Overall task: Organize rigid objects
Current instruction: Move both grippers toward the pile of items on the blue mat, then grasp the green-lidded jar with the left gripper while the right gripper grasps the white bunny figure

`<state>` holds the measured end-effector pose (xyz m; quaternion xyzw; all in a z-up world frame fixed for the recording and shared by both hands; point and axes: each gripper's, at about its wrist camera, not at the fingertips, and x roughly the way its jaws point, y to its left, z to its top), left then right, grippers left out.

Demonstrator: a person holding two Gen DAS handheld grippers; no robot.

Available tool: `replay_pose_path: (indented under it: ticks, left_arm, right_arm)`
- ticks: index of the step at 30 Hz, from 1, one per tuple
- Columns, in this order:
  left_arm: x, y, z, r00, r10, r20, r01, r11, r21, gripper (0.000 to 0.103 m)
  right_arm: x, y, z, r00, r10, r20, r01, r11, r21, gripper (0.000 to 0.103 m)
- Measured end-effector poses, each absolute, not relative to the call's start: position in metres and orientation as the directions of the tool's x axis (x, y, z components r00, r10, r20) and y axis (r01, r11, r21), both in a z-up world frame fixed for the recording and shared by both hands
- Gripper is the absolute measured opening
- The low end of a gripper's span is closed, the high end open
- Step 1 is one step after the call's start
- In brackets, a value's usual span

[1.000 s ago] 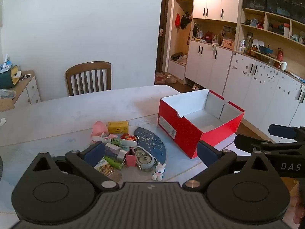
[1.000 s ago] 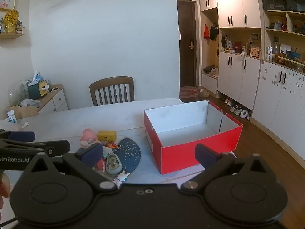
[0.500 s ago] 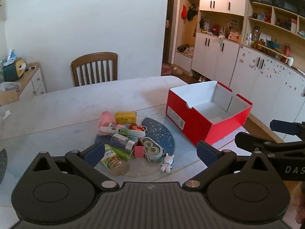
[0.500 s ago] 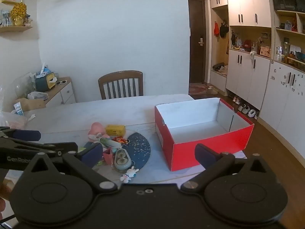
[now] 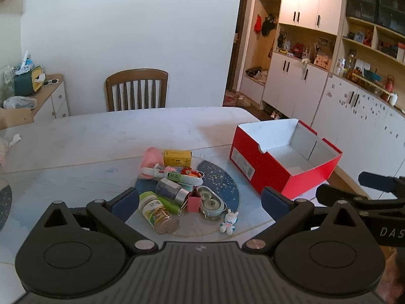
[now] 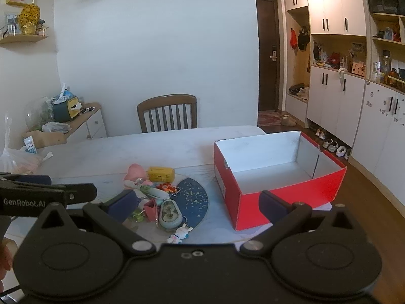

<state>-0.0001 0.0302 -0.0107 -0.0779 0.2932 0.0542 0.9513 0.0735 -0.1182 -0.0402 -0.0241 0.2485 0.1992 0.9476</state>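
Clutter (image 5: 177,192) lies heaped on a dark oval mat (image 5: 222,190) near the middle of the white table (image 5: 101,136): a yellow box (image 5: 177,157), jars, a pink clip, a small rabbit figure (image 5: 228,220); right of it stands an open red shoebox (image 5: 283,159), nothing inside. Left gripper (image 5: 200,202) and right gripper (image 6: 197,202) both hover above the near edge, jaws spread wide, holding nothing.

Red box (image 5: 268,167), white inside — yellow carton (image 5: 177,157), speckled navy mat (image 5: 222,185).
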Motion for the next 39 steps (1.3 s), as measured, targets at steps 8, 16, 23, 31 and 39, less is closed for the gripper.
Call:
replay_pose_path:
  ticks: [8,16,23,31,39]
  left_arm:
    - [0.000,0.034,-0.011,0.827,0.049,-0.561,-0.151,0.979,-0.137,0.103]
    - [0.001,0.033,-0.013,0.824,0.055,-0.564,-0.157,0.979,-0.133,0.103]
    - [0.007,0.040,-0.018,0.819,0.055,-0.571,-0.182,0.969,-0.168,0.103]
    - [0.021,0.048,-0.024,0.802,0.063,-0.593,-0.198,0.966,-0.165,0.103]
    - [0.049,0.072,-0.049,0.775,0.112,-0.622,-0.244,0.961,-0.132,0.103]
  right_arm:
    - [0.075,-0.113,-0.039,0.786,0.386,-0.484,-0.412,0.909,0.056,0.103]
    - [0.078,-0.108,-0.041,0.779,0.398,-0.485,-0.424,0.903,0.060,0.103]
    - [0.083,-0.104,-0.043,0.767,0.411,-0.493,-0.445,0.894,0.052,0.103]
    - [0.093,-0.100,-0.052,0.748,0.421,-0.513,-0.469,0.882,0.039,0.103]
    - [0.111,-0.090,-0.071,0.715,0.427,-0.553,-0.505,0.863,0.013,0.100]
